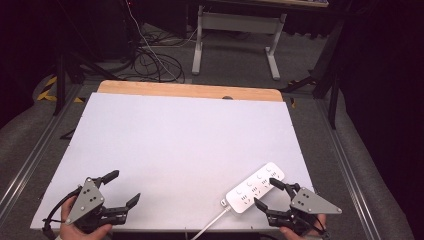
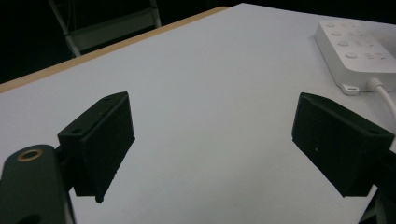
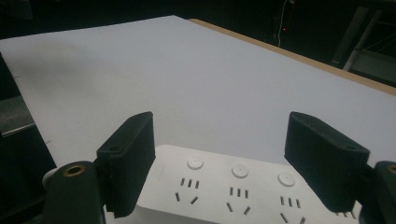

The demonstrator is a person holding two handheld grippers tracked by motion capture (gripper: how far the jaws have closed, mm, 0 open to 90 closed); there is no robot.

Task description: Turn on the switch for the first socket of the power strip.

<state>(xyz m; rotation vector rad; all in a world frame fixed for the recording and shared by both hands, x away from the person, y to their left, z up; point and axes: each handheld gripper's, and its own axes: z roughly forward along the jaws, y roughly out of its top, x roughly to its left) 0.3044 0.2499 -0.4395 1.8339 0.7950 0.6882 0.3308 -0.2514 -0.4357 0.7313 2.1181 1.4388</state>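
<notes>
Jaws wide both | right gripper (image 1: 270, 192) level above power strip (image 1: 254, 188) | left gripper (image 1: 119, 188) low over table (image 1: 175, 135)

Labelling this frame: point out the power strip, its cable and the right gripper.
power strip (image 1: 255, 188), high view, on its white top face between the sockets.
cable (image 1: 214, 221), high view, on the white cord leaving the strip's near end.
right gripper (image 1: 266, 193), high view, midway between its open fingers.

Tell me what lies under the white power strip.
The power strip lies flat on the white sheet covering the table; its cable trails toward the near edge. The patch of sheet beneath the strip is covered and cannot be seen.
</notes>
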